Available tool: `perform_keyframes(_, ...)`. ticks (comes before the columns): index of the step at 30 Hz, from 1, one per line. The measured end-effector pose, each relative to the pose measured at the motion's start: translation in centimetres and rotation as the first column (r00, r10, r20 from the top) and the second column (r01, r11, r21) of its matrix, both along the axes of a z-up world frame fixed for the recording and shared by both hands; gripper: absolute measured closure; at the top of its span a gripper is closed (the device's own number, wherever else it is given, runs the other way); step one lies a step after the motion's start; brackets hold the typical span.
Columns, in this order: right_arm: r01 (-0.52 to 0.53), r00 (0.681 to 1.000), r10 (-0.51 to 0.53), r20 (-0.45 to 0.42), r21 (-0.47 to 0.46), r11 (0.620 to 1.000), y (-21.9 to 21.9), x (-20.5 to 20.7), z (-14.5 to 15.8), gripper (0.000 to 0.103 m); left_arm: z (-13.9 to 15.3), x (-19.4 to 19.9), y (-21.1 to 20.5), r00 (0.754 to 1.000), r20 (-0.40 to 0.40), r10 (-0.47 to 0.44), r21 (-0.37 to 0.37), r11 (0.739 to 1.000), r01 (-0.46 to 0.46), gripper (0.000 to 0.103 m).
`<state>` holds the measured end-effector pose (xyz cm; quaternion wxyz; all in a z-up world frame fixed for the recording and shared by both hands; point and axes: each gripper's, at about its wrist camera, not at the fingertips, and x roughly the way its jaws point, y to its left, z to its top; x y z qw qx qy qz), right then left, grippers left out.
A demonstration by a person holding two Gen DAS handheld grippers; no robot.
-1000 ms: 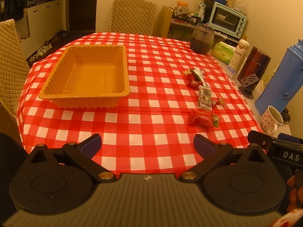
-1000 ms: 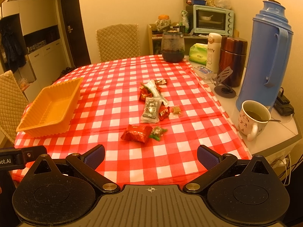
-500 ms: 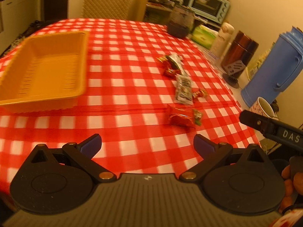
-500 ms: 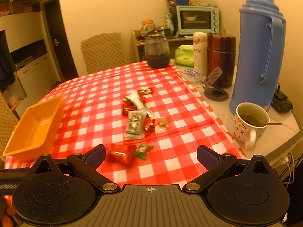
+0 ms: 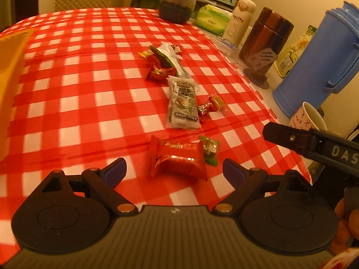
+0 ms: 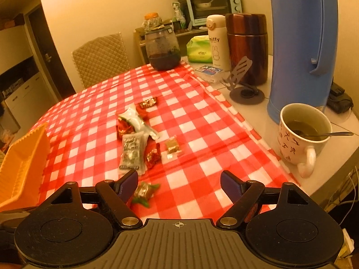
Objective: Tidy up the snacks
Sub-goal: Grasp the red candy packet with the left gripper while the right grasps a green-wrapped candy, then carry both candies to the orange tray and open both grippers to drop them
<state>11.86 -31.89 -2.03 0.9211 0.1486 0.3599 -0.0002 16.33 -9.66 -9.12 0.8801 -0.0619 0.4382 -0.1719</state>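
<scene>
Closing both tongs now, nothing pinched in either. My left tongs point(image 5: 174, 171) hang released over a glossy red foil pack point(image 5: 178, 158), crinkled and pillow-shaped, lying between the blue pads, not touched as far as I can tell. A small green-twist candy point(image 5: 209, 149) lies just beside it. My right tongs point(image 6: 178, 185) are released too, with that same green-twist candy point(image 6: 144, 192) near the left pad. Further out on the checked plastic cloth of the desk point(image 6: 197, 121): a flat silvery sachet point(image 6: 132, 152), a red foil candy point(image 6: 153, 155), a clear-wrapped tan cube point(image 6: 172, 146), a long white wrapper point(image 6: 136, 120). The ribbed orange plastic tray point(image 6: 21, 170) sits well apart at the left edge. A ceramic mug point(image 6: 300, 134) stands off the cloth.
</scene>
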Motion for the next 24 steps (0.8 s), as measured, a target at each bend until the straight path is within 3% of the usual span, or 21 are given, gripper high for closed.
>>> perform_keyframes(4, 0.014, 1.000, -0.014, -0.016, -0.001, 1.000, -0.2, 0.5, -0.6, 0.022, -0.9, 1.0, -0.7, 0.999, -0.010, -0.035, 0.016, 0.999, 0.035, 0.026)
perform_keyframes(6, 0.004, 1.000, -0.005, -0.024, -0.013, 1.000, 0.0, 0.7, -0.8, 0.022, -1.1, 1.2, -0.7, 0.999, -0.010, -0.041, 0.015, 0.999, 0.041, 0.040)
perform_keyframes(9, -0.013, 0.999, 0.012, -0.038, -0.022, 1.000, 0.3, 1.0, -1.3, 0.022, -1.0, 1.3, -0.3, 0.999, 0.007, -0.052, 0.005, 0.999, 0.052, 0.053)
perform_keyframes(12, -0.064, 0.997, 0.063, -0.047, -0.021, 0.998, 1.1, 1.3, -1.8, 0.022, -0.6, 1.0, 0.4, 0.998, 0.018, -0.052, 0.013, 0.999, 0.052, 0.058)
perform_keyframes(19, -0.166, 0.982, 0.164, -0.098, -0.014, 0.986, 3.6, 2.7, -3.8, 0.023, 0.4, -0.4, 4.0, 0.999, 0.045, 0.012, 0.051, 0.999, -0.014, 0.059)
perform_keyframes(22, -0.179, 0.977, 0.179, -0.118, 0.011, 0.984, 4.2, 3.5, -4.7, 0.038, 0.4, -0.8, 5.5, 0.998, 0.036, 0.051, 0.041, 0.998, -0.053, 0.060)
perform_keyframes(24, -0.180, 0.975, 0.181, -0.127, 0.020, 0.983, 4.6, 4.0, -5.0, 0.041, 0.3, -1.0, 6.1, 0.997, 0.033, 0.066, 0.038, 0.997, -0.067, 0.059)
